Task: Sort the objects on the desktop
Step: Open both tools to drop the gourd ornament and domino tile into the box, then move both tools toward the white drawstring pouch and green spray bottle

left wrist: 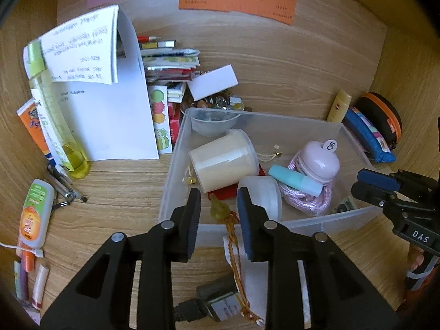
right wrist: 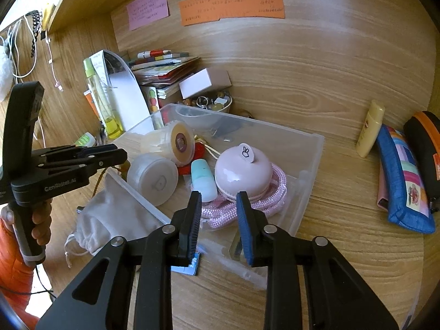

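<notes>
A clear plastic bin (left wrist: 176, 148) (right wrist: 313, 159) holds a cream jar on its side (left wrist: 222, 159) (right wrist: 178, 140), a white round tub (left wrist: 264, 192) (right wrist: 154, 178), a teal tube (left wrist: 294, 178) (right wrist: 203, 181) and a pink round case (left wrist: 319, 162) (right wrist: 242, 173) on a pink cord (left wrist: 308, 198) (right wrist: 220, 214). My left gripper (left wrist: 218, 200) (right wrist: 121, 151) is open over the bin's near left corner; a yellow gourd charm (left wrist: 220, 209) on a tasselled string lies between its fingers, untouched. My right gripper (right wrist: 219, 195) (left wrist: 359, 183) is open just above the pink cord.
White papers (left wrist: 110, 115) and a yellow bottle (left wrist: 55, 115) stand left of the bin, with stacked stationery (left wrist: 170, 57) behind it. A blue pouch (right wrist: 404, 184), a black-orange case (right wrist: 423, 148) and a cream tube (right wrist: 370, 129) lie right. A white drawstring bag (right wrist: 115, 214) lies near left.
</notes>
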Motion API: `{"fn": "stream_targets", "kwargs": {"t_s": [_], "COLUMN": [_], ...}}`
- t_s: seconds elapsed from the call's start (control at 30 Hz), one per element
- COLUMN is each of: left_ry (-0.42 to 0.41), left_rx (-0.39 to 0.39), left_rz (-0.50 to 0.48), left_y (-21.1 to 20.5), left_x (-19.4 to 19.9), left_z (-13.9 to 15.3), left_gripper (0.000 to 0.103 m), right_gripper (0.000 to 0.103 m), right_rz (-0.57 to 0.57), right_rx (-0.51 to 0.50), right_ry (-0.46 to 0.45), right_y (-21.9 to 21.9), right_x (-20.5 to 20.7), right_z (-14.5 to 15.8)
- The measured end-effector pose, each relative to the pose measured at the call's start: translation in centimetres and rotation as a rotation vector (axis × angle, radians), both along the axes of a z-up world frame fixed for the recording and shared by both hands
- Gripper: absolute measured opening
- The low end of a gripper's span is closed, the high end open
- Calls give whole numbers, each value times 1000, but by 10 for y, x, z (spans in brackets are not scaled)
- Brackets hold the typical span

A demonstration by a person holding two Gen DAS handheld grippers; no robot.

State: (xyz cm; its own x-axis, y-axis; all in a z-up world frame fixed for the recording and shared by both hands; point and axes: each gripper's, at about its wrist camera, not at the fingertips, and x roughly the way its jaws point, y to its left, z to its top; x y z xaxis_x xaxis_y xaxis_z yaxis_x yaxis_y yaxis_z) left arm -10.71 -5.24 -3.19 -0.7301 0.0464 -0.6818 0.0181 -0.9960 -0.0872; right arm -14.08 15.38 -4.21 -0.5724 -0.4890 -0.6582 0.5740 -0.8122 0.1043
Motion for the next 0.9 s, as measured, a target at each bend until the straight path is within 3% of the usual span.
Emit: {"fn": "stream_targets", "kwargs": {"t_s": [0.1, 0.3, 0.5, 0.9], "left_ry": [30, 66, 56, 7], "left_rx": [-6, -13, -13, 4], "left_rz": [12, 40, 72, 121], "left_y": [-1, -9, -21, -43], "left_x": [10, 30, 50, 83], "left_z": [7, 15, 10, -11], "left_gripper": [51, 59, 63, 63], "right_gripper": [39, 50, 57, 59], "right_rz": [-8, -3, 19, 87], "right_rx": [4, 4, -6, 0], "right_ry": [17, 46, 66, 47], "right_y": [0, -3, -8, -31], "right_x": [6, 22, 36, 64], "right_z": [2, 8, 14, 4]}}
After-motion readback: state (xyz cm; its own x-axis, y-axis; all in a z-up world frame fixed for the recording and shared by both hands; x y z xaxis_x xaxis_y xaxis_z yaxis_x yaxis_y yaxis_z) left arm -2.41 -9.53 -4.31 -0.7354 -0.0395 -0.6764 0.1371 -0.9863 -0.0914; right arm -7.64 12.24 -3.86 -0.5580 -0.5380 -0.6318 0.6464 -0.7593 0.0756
